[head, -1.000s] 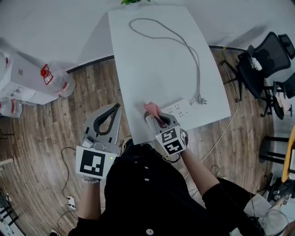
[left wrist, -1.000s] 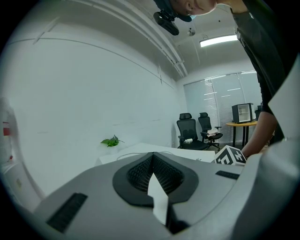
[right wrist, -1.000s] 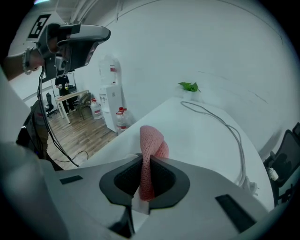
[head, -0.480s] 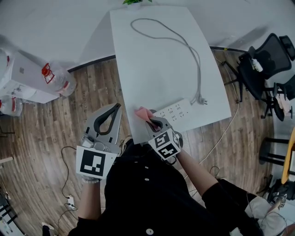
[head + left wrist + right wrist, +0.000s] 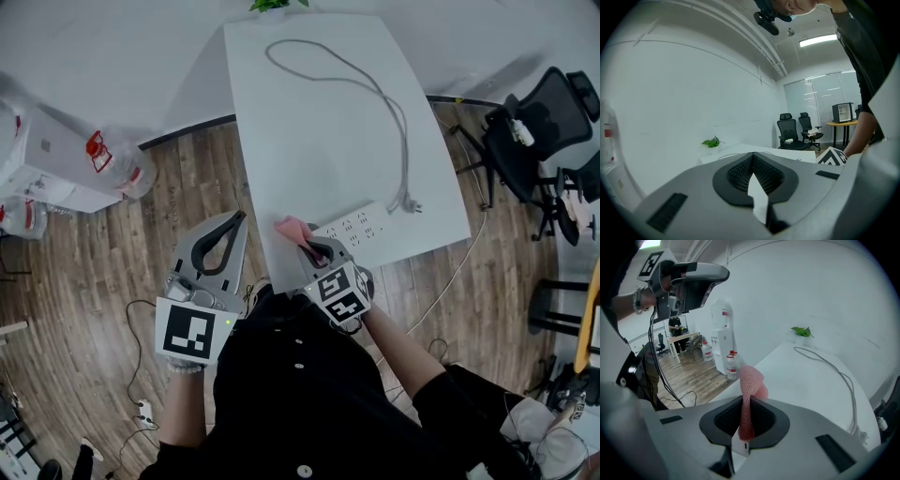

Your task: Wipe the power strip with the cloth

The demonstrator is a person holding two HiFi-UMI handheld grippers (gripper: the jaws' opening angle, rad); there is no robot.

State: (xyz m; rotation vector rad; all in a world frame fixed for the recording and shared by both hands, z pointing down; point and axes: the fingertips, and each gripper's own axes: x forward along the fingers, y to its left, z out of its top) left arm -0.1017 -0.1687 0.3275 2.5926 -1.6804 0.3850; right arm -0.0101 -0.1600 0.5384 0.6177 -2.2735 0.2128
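A white power strip (image 5: 361,227) lies near the front right edge of the white table (image 5: 309,141). Its grey cable (image 5: 375,89) loops across the table and ends in a plug (image 5: 410,203). My right gripper (image 5: 314,248) is shut on a pink cloth (image 5: 292,229), which sticks out just left of the strip's left end. In the right gripper view the cloth (image 5: 750,385) stands up from between the jaws of that gripper (image 5: 746,413); the strip is hidden there. Off the table's left side, over the floor, my left gripper (image 5: 232,217) is shut with nothing in it (image 5: 752,166).
Water bottles (image 5: 117,159) and white boxes stand on the wood floor at the left. Black office chairs (image 5: 539,131) are to the right of the table. A small green plant (image 5: 275,4) sits at the table's far edge. Cables trail on the floor.
My right gripper has carried the pink cloth leftward, from the strip's left end to just beside it, then held nearly still. The left gripper has not moved.
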